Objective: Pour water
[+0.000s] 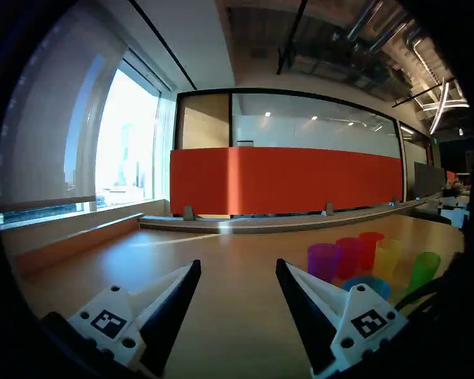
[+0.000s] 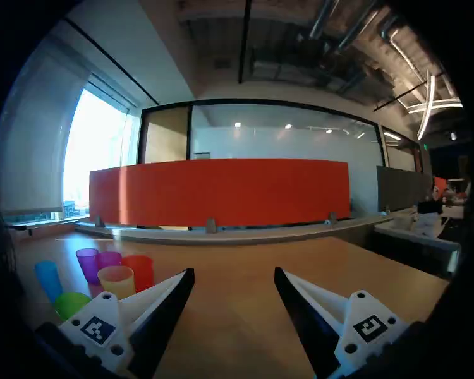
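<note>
Several coloured plastic cups stand together on the wooden table (image 1: 237,252). In the left gripper view they are at the right: a purple cup (image 1: 323,261), a magenta cup (image 1: 349,256), a red cup (image 1: 370,248), a yellow cup (image 1: 387,258), a green cup (image 1: 425,270) and a blue cup (image 1: 367,285) partly behind the right finger. My left gripper (image 1: 238,265) is open with nothing between its fingers. In the right gripper view the cups are at the lower left: blue (image 2: 48,278), purple (image 2: 87,263), red (image 2: 139,270), orange (image 2: 116,281), green (image 2: 71,304). My right gripper (image 2: 234,273) is open over bare tabletop.
An orange partition (image 1: 281,180) runs along the far edge of the table, with a glass-walled room behind it. A bright window (image 1: 126,148) and a sill are at the left. More desks (image 2: 420,234) stand off to the right.
</note>
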Action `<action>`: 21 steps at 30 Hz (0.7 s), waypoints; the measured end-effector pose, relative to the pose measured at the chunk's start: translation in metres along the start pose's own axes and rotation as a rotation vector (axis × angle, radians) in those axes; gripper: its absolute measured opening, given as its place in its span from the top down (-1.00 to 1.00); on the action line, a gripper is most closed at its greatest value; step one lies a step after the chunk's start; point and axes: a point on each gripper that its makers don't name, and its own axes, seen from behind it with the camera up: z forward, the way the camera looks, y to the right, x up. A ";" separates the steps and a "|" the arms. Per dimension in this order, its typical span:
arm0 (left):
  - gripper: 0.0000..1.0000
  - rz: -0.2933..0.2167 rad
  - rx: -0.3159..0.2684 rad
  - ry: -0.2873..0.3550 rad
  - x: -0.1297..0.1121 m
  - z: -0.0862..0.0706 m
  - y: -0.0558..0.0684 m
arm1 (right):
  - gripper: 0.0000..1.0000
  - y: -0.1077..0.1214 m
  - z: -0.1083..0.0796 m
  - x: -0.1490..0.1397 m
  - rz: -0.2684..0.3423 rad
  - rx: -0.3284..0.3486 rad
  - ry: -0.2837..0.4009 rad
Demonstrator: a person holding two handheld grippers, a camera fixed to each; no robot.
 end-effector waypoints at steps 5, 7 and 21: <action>-0.75 0.000 0.000 0.000 0.000 0.000 0.000 | -0.95 0.000 0.001 -0.002 -0.014 -0.007 -0.009; -0.75 0.000 0.000 0.000 0.000 0.000 0.000 | -0.95 -0.001 0.001 -0.002 -0.018 -0.008 -0.008; -0.75 0.000 0.000 0.000 0.000 0.000 -0.001 | -0.95 -0.003 -0.001 -0.002 -0.019 -0.002 -0.009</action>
